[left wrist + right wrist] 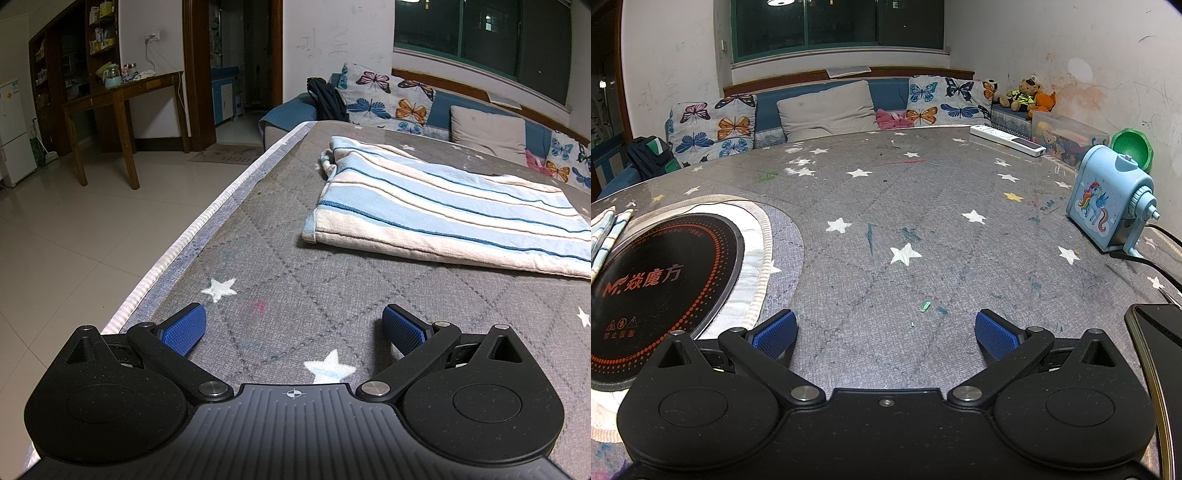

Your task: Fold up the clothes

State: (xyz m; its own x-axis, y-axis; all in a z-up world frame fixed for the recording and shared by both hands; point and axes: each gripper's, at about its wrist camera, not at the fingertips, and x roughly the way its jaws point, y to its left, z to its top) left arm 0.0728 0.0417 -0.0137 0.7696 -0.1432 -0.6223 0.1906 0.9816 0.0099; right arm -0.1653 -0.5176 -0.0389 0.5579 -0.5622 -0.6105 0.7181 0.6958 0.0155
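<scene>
Night room: dark windows [836, 24] above a blue sofa [886, 92] with butterfly cushions [713, 127], scribbled white walls [338, 40], glossy tiled floor [74, 229], wooden desk [122, 92] by shelves [74, 55], doorway [236, 62], white fridge [13, 129] far left, grey star-print tabletop [923, 221]

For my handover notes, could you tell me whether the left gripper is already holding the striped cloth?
No, the left gripper is open over bare tablecloth, well short of the striped cloth.
</scene>
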